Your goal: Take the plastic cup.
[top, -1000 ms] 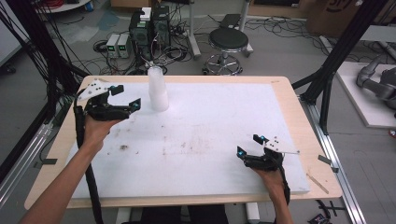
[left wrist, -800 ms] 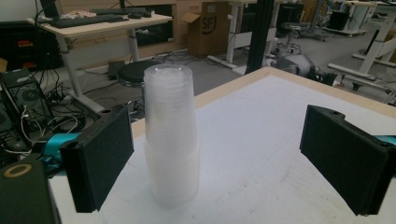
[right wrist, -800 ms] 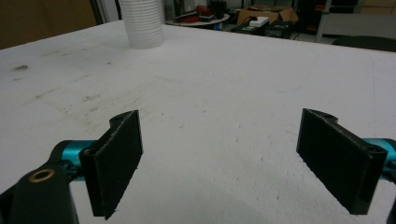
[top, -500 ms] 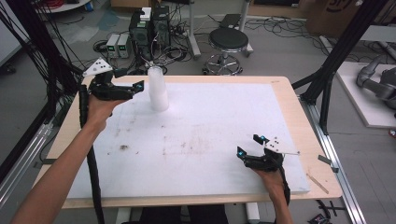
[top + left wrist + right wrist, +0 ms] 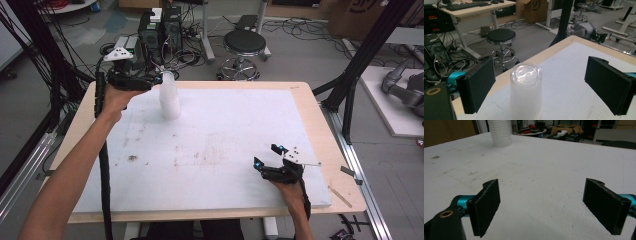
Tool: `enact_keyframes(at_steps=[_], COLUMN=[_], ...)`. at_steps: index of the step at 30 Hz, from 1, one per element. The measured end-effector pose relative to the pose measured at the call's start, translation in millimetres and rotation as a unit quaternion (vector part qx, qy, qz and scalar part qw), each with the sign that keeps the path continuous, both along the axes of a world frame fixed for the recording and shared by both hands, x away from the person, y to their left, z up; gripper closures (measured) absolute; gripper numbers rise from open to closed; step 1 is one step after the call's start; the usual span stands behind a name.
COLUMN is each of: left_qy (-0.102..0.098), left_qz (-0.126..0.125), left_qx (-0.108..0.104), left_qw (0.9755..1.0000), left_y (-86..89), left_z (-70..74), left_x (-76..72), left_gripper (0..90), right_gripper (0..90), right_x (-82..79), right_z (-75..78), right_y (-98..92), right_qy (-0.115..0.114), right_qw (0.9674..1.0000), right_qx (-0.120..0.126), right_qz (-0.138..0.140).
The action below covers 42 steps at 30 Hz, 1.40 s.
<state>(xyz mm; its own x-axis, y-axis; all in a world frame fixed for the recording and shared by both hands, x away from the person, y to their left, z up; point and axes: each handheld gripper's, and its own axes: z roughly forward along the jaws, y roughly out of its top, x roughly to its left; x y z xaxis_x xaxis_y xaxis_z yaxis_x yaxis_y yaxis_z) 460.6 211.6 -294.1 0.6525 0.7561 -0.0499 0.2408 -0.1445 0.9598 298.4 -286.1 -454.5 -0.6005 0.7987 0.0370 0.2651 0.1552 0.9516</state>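
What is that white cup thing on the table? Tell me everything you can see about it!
The cup stack looks like cloudy white plastic cups nested upside down, making a tall ribbed tower with a clear round top. It stands upright near the far left of the white mat. The left gripper is right at its top, jaws wide open on either side, not touching it.

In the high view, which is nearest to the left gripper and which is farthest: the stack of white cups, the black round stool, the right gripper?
1. The stack of white cups, just to the right of the left gripper, on the table's far left part.
2. The black round stool, on the floor beyond the table's far edge.
3. The right gripper, open, at the table's near right.
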Motion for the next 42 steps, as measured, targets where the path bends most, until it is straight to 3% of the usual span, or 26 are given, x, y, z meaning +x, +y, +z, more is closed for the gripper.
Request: enact_keyframes(at_steps=[5, 7, 10, 13, 14, 18, 20, 25, 29, 35, 36, 37, 42], left_qy=[0.017, 0.033, 0.040, 0.039, 0.051, 0.061, 0.077, 0.094, 0.113, 0.137, 0.137, 0.142, 0.146], left_qz=[0.000, -0.014, -0.021, -0.015, -0.013, -0.011, -0.011, -0.005, 0.012, 0.025, 0.025, 0.027, 0.027], left_qx=[0.008, 0.005, 0.011, 0.014, 0.029, 0.037, 0.042, 0.053, 0.082, 0.099, 0.099, 0.107, 0.116], left_qw=[0.9998, 0.9993, 0.9989, 0.9990, 0.9982, 0.9974, 0.9961, 0.9942, 0.9902, 0.9853, 0.9853, 0.9836, 0.9821], left_y=[-8.1, -14.3, -18.0, -21.6, -24.7, -28.2, -32.0, -36.2, -43.7, -48.5, -48.5, -49.3, -51.3], left_z=[2.9, 2.7, 2.9, 3.2, 1.5, -1.9, -6.5, -12.7, -17.0, -23.4, -23.4, -25.6, -29.6], left_x=[18.4, 29.0, 35.2, 42.3, 47.1, 52.5, 57.1, 63.2, 69.8, 74.3, 74.3, 74.8, 74.6], left_gripper=[9.6, 9.6, 9.5, 9.6, 9.6, 9.6, 9.6, 9.6, 9.9, 12.7, 12.7, 12.7, 12.7], right_gripper=[14.3, 14.4, 14.3, 14.4, 14.4, 14.4, 14.4, 14.3, 14.4, 14.4, 14.4, 14.4, 14.4], right_x=[0.5, 0.5, 0.3, -0.2, 0.1, 0.1, -0.2, 0.0, -0.3, -0.4, -0.4, -0.4, -1.0], right_z=[0.0, 0.0, -0.2, 0.0, -0.1, -0.1, -0.1, -0.2, -0.1, -0.1, -0.2, -0.1, -0.2], right_y=[0.1, -0.3, -0.5, -0.8, -0.8, -0.8, -0.8, -0.7, -0.3, -0.6, -0.6, -0.5, -0.6], right_qy=[0.000, 0.001, -0.001, -0.001, 0.000, 0.001, -0.001, -0.001, -0.002, -0.003, -0.004, -0.004, -0.006], right_qw=[1.0000, 1.0000, 1.0000, 1.0000, 1.0000, 1.0000, 1.0000, 1.0000, 1.0000, 1.0000, 1.0000, 1.0000, 1.0000], right_qx=[-0.001, 0.000, 0.003, 0.005, 0.003, 0.004, 0.004, 0.003, 0.001, 0.002, 0.002, 0.001, 0.002], right_qz=[0.002, 0.003, 0.004, 0.005, 0.005, 0.006, 0.005, 0.004, 0.004, 0.004, 0.003, 0.004, 0.003])
